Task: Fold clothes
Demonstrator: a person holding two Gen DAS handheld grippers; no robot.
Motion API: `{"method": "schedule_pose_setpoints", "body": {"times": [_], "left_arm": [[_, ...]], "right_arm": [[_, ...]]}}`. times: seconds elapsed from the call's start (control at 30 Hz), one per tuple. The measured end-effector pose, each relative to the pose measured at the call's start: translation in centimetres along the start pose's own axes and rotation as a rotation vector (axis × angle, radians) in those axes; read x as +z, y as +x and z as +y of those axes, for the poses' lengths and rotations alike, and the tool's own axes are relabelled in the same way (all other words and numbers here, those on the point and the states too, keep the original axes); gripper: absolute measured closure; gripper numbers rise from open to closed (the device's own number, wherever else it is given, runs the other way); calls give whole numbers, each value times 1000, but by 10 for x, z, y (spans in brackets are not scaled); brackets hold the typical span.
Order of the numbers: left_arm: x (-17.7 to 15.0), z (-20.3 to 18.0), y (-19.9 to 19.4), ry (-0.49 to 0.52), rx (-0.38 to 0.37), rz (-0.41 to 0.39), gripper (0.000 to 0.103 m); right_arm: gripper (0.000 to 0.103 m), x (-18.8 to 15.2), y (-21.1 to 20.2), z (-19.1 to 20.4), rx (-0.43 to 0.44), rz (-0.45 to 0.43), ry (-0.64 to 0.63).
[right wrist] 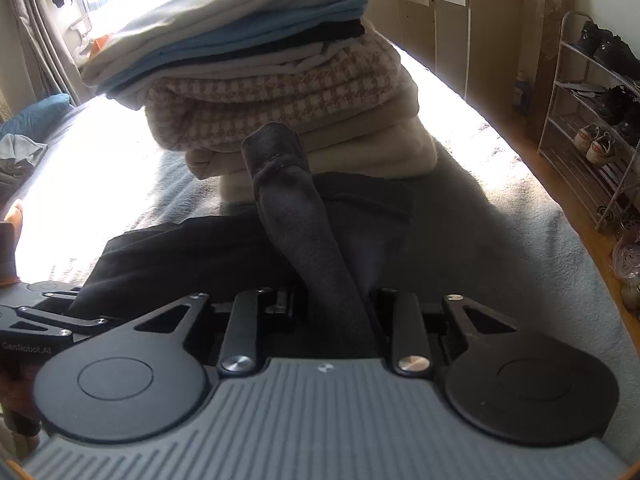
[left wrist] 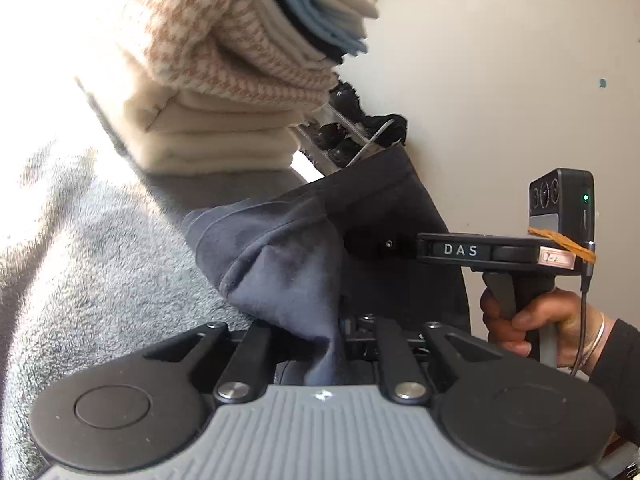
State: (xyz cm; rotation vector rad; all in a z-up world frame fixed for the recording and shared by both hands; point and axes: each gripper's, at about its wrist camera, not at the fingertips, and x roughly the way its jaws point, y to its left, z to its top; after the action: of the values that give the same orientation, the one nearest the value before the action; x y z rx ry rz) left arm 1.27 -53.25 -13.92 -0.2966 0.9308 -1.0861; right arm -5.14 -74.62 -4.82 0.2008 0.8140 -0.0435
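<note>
**Dark garment held over the bed by both grippers**

Item: dark garment (right wrist: 224, 256), navy-black, partly spread on the grey fleece blanket (left wrist: 88, 248) covering the bed, just in front of the stack.

Left gripper (left wrist: 320, 344): a fold of the garment runs down between its fingers; the jaws stand narrow around the cloth. Whether the pads press it cannot be told.

Right gripper (right wrist: 332, 312): a bunched strip of the garment rises from between its fingers, tip upright against the stack. Jaws narrow; grip cannot be told. Its handle is held by a hand (left wrist: 532, 328) in a dark sleeve.

Stack of folded clothes (right wrist: 272, 92): cream, houndstooth, black, blue and pale layers.

Shoe rack (right wrist: 596, 120): at the right, beside the bed.
</note>
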Motion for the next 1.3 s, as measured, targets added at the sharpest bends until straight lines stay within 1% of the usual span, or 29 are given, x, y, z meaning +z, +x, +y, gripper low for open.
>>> {"method": "schedule_pose_setpoints", "body": {"times": [0.03, 0.07, 0.1, 0.13, 0.17, 0.2, 0.3, 0.4, 0.43, 0.47, 0.5, 0.53, 0.6, 0.63, 0.73, 0.77, 0.87, 0.93, 0.97, 1.03, 1.1, 1.17, 1.23, 1.3], "left_arm": [[1, 6, 5, -24, 1, 26, 82], [3, 11, 8, -46, -1, 44, 76], [4, 16, 8, -63, -8, 44, 72], [5, 20, 6, -79, -15, 41, 70], [5, 23, -1, -91, -19, 31, 62], [4, 27, -8, -103, -23, 20, 53], [7, 38, -31, -133, -12, -41, 39], [12, 53, -56, -180, 3, -115, 39], [14, 55, -65, -178, 18, -153, 41], [14, 56, -79, -170, 30, -189, 47], [11, 53, -94, -149, 38, -217, 49], [15, 52, -94, -130, 42, -227, 50], [22, 51, -88, -105, 43, -212, 56], [22, 50, -85, -98, 50, -199, 57], [21, 52, -81, -76, 66, -156, 59], [20, 53, -81, -67, 68, -145, 59], [21, 53, -89, -18, 42, -143, 59], [23, 49, -90, 23, 23, -146, 59], [26, 48, -87, 32, 9, -133, 59], [31, 47, -76, 28, 0, -90, 59], [35, 51, -64, -12, 11, -42, 59], [38, 63, -55, -90, 21, -11, 59], [41, 75, -53, -175, 11, 20, 58], [43, 88, -51, -259, -6, 54, 55]], "right_arm": [[64, 1, 11, -3, -35, 9, 28], [58, 0, 15, -6, -59, 1, 60], [54, 0, 18, -9, -81, -12, 93], [46, -1, 21, -12, -102, -25, 125], [43, -2, 18, -15, -117, -56, 162], [42, -4, 11, -19, -133, -90, 199], [39, -9, -18, -32, -193, -201, 315], [39, -20, -51, -40, -206, -318, 425], [41, -23, -56, -40, -180, -320, 436], [46, -25, -60, -38, -146, -313, 441], [49, -27, -57, -33, -112, -284, 421], [52, -28, -53, -27, -78, -249, 395], [57, -27, -32, -13, -29, -169, 350], [58, -27, -19, -7, -5, -131, 335], [58, -22, 28, 4, -52, -41, 351], [58, -20, 38, 8, -82, -24, 350], [58, -17, 29, 16, -124, -61, 354], [58, -24, 2, 24, -142, -105, 353], [58, -28, -13, 28, -146, -127, 350], [57, -43, -48, 48, -167, -131, 299], [54, -60, -77, 73, -181, -124, 227], [47, -78, -96, 106, -189, -113, 119], [39, -95, -100, 141, -218, -103, -20], [38, -110, -94, 177, -264, -103, -181]]}}
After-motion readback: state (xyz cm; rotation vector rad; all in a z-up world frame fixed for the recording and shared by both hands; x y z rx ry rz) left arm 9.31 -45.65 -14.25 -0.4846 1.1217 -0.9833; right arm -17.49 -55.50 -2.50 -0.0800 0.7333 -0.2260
